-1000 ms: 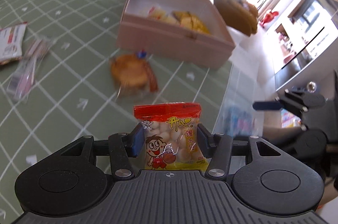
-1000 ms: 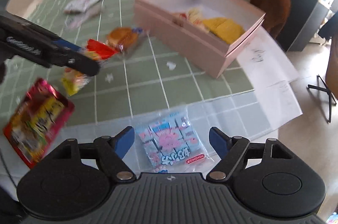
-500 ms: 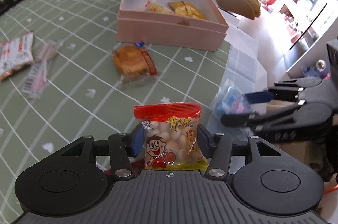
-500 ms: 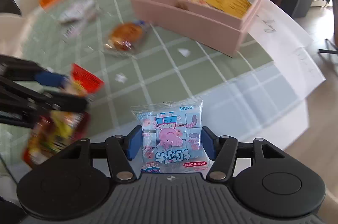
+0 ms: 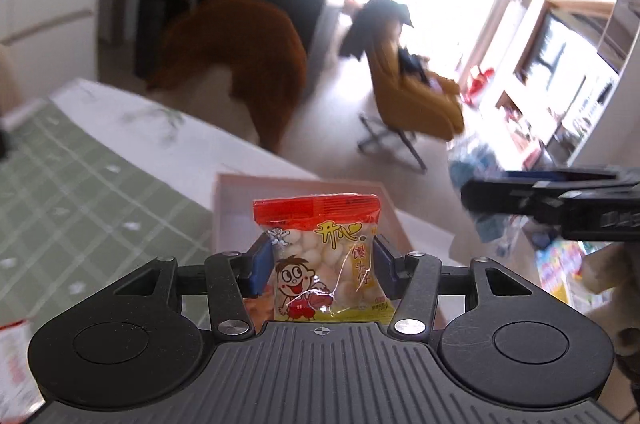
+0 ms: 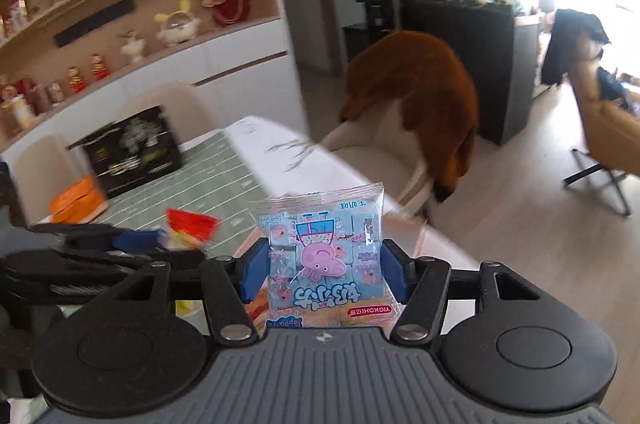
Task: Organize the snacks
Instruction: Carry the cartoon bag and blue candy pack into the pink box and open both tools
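My left gripper (image 5: 318, 266) is shut on a red-topped snack bag with a cartoon boy (image 5: 324, 260), held upright over the near part of the pink box (image 5: 228, 208). My right gripper (image 6: 324, 274) is shut on a blue Peppa Pig snack pack (image 6: 326, 260), held upside down and raised above the table. Each gripper shows in the other's view: the right one at the right of the left wrist view (image 5: 560, 204), the left one with its red bag at the left of the right wrist view (image 6: 120, 244). The box's contents are hidden.
The green checked tablecloth (image 5: 80, 184) stretches left. A black box (image 6: 128, 148) and an orange packet (image 6: 78, 200) lie at the table's far end. A brown-draped chair (image 6: 420, 96) stands beyond the table, a yellow chair (image 5: 412, 96) further off.
Both grippers have lifted and tilted up with their packs, moving forward to the pink box. The views now look across the room instead of down at the table.
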`<state>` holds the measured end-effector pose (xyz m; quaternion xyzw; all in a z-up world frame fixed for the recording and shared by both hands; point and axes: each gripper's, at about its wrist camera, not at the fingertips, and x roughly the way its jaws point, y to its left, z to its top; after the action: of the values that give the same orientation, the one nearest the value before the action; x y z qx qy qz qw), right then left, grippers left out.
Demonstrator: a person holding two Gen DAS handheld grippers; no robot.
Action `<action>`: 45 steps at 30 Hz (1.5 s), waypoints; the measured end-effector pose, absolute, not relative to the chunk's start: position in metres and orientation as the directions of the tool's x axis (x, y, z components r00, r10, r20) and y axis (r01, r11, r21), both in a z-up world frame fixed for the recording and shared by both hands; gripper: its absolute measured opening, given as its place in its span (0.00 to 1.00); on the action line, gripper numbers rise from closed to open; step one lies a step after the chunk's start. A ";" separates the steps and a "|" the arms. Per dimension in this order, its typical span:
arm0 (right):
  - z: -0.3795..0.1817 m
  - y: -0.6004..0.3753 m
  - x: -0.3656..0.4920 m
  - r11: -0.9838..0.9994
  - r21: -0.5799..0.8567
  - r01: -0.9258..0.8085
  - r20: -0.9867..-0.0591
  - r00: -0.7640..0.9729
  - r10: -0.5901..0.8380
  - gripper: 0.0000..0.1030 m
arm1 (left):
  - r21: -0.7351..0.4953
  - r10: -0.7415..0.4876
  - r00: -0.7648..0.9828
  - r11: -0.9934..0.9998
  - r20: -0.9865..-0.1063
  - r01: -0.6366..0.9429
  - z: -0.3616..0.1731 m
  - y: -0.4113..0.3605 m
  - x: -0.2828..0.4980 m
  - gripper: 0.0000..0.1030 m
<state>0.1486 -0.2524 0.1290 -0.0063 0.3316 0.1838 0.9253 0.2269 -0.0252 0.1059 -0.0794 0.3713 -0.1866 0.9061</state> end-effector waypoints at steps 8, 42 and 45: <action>0.076 -0.234 0.231 0.954 0.163 -0.253 -0.710 0.641 0.291 0.60 | -0.324 -0.355 0.628 0.931 -0.692 0.168 0.078 -0.002 0.257 0.56; 0.045 -0.228 0.123 0.982 -0.066 -0.175 -0.691 0.718 0.082 0.76 | -0.360 -0.198 0.726 0.930 -0.659 -0.072 0.067 0.080 0.180 0.41; 0.045 -0.225 0.108 0.974 -0.025 -0.225 -0.692 0.707 0.146 0.79 | -0.347 -0.067 0.725 0.906 -0.685 -0.244 0.060 0.136 0.164 0.42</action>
<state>0.1079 -0.2249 0.0452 -0.0538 0.3692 0.1006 0.9223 0.1639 0.1361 0.0603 -0.2114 0.3675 0.0488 0.9044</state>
